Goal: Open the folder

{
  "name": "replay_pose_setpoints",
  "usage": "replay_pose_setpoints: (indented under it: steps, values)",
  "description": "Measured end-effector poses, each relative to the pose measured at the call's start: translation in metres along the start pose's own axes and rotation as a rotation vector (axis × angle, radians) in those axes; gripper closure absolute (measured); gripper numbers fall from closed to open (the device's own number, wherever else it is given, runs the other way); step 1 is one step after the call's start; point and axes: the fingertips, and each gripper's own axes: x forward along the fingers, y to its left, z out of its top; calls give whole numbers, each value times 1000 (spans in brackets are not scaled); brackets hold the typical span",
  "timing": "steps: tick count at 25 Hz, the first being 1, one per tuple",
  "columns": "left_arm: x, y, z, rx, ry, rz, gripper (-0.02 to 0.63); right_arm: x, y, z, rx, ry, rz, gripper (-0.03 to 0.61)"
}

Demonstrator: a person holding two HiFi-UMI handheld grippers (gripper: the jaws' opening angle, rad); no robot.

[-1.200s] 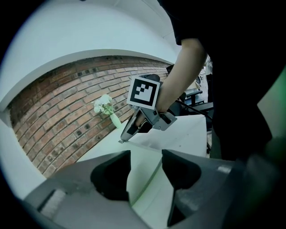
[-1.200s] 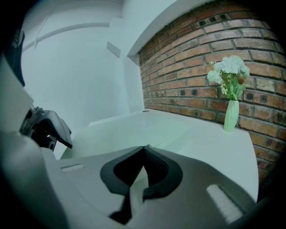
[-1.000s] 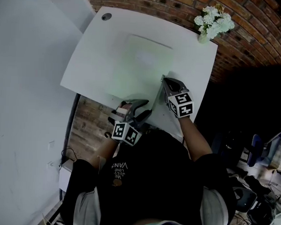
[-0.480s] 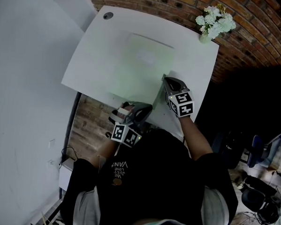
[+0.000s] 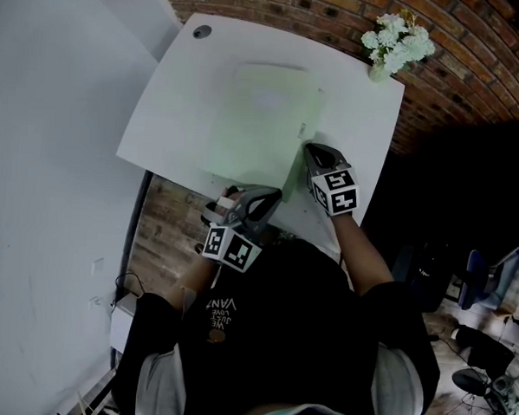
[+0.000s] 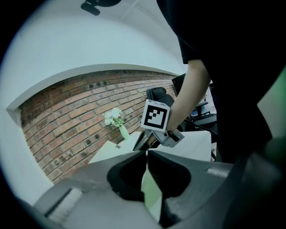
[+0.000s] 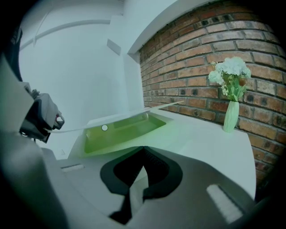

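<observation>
Head view: the folder, pale green and translucent, lies on the white table; its long axis runs from the person's edge of the table toward the brick wall, leaning a little to the right as it goes; a short edge faces the person. The left gripper is at that near edge, close to the near right corner; the right gripper is at the folder's right long edge, just beyond it; the two tools are near each other, apart. A vase of white flowers stands at the far right corner, well apart from the folder.

Left gripper view: the jaws of the left gripper are closing, almost together; a thin green leaf of the folder stands edge-on between them, a pad pressed on each side. The right gripper is just ahead, marker cube uppermost, tips low at the table.

Right gripper view: the jaws of the right gripper are together on a thin pale sheet that runs back between the pads. Ahead, the folder shows its upper leaf raised off the lower one, a wedge of brighter green between them; the raised edge runs from the left gripper across toward the brick wall. The vase is upright at right.
</observation>
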Motion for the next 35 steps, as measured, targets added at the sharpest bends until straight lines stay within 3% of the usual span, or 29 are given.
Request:
replay_pose_setpoints:
  steps: [20,29,35]
  values:
    - [-43,45,24,-35,-93,41,600,1,-2,-2,6,30,-75,580]
    - [-71,76,29,-59,-142,102,603,1,-3,-2,2,47,-107,580]
    - [-97,111,33,-96,-198,186,606,1,-3,-3,1,59,-125,580]
